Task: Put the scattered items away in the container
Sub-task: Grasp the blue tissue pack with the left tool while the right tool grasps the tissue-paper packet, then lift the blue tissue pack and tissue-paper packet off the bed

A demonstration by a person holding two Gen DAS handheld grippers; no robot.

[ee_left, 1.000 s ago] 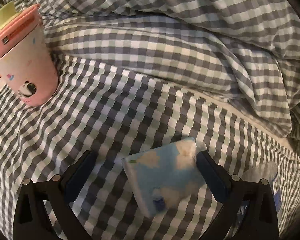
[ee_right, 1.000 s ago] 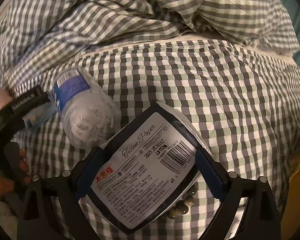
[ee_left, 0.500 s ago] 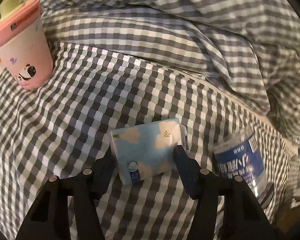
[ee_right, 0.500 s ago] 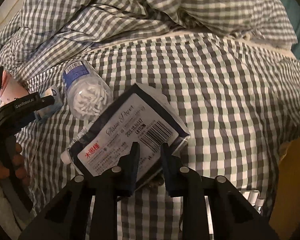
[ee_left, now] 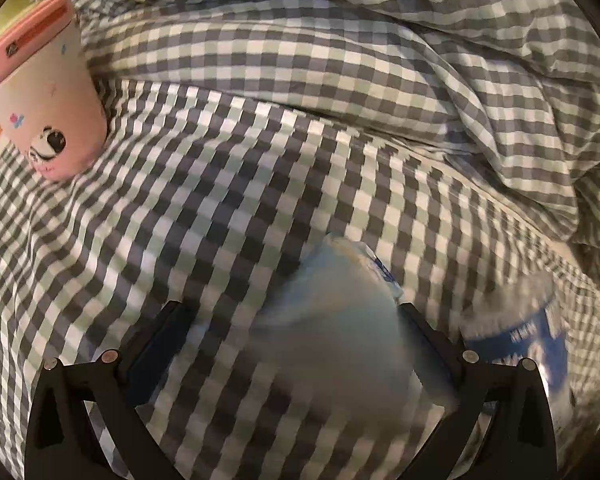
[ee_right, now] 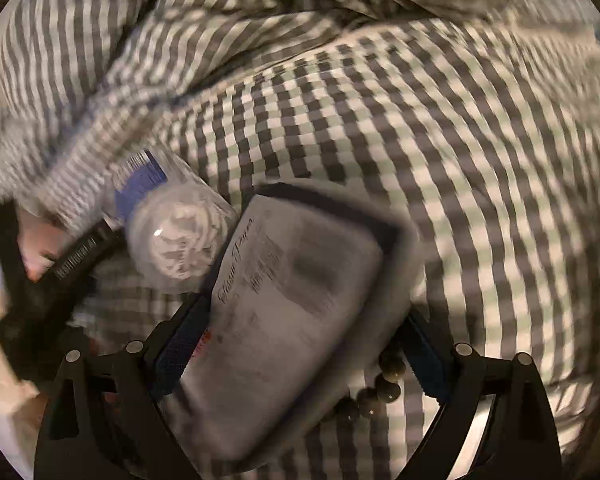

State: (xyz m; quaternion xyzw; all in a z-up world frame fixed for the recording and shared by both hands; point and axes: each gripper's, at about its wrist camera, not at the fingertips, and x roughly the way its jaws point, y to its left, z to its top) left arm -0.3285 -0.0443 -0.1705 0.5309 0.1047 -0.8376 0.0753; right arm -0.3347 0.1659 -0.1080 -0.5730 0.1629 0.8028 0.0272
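My left gripper [ee_left: 290,312] points down at the checked bed sheet [ee_left: 220,208] and its jaws are opening wide. A light blue tissue pack [ee_left: 340,320], blurred, lies between them against the right finger [ee_left: 424,340] and well apart from the left one. My right gripper [ee_right: 304,308] is also opening. A dark-edged tissue paper pack [ee_right: 284,304] with a white printed label lies between its fingers, with a gap on the right side. A string of dark beads [ee_right: 380,388] sticks out from under that pack.
A pink cup [ee_left: 48,100] with a panda print stands at the upper left. A clear jar with a blue label [ee_right: 172,232] lies between the two packs, also seen as the jar [ee_left: 532,336]. The bunched checked duvet [ee_left: 380,40] rises behind. A hand [ee_right: 32,240] holds the left gripper.
Half a second ago both grippers were narrowed on their packs; now both stand wide again. Both views are motion-blurred, and the packs look closer and larger.
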